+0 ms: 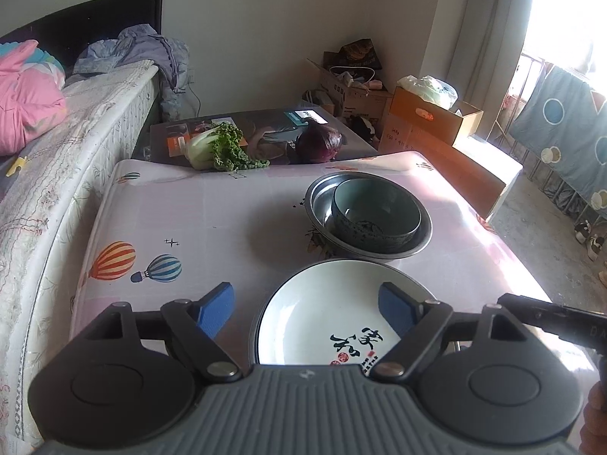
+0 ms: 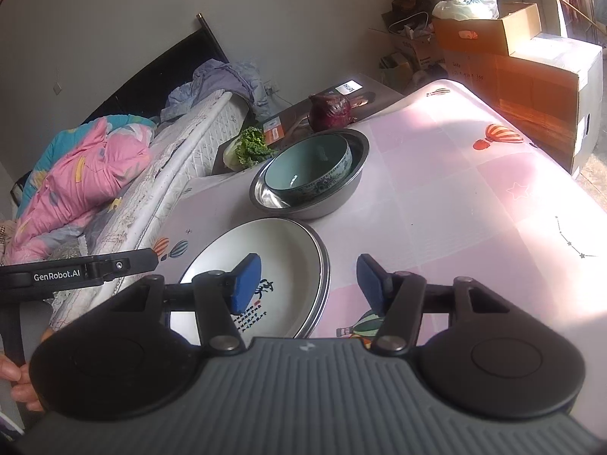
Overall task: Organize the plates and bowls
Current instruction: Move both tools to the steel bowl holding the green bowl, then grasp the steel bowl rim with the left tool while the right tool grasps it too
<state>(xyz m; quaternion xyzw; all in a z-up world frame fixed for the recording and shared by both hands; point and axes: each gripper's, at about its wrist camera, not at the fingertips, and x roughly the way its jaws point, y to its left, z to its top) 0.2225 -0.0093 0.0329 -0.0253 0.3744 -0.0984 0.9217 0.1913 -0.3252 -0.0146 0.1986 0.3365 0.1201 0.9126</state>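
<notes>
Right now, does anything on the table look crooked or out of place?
The green bowl sits off-centre and tilted inside the metal bowl, leaning toward one side. The plates lie stacked flat; nothing looks spilled or broken.

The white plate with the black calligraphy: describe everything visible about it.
The white plate is round, shallow and glossy, ceramic by its look, with black brush characters and small red seals painted inside. It lies flat and empty on top of at least one more plate, whose rims show beneath its edge. The stack rests on the pink balloon-print tablecloth, just in front of the metal bowl holding a teal bowl. Neither gripper's fingers touch it.
</notes>
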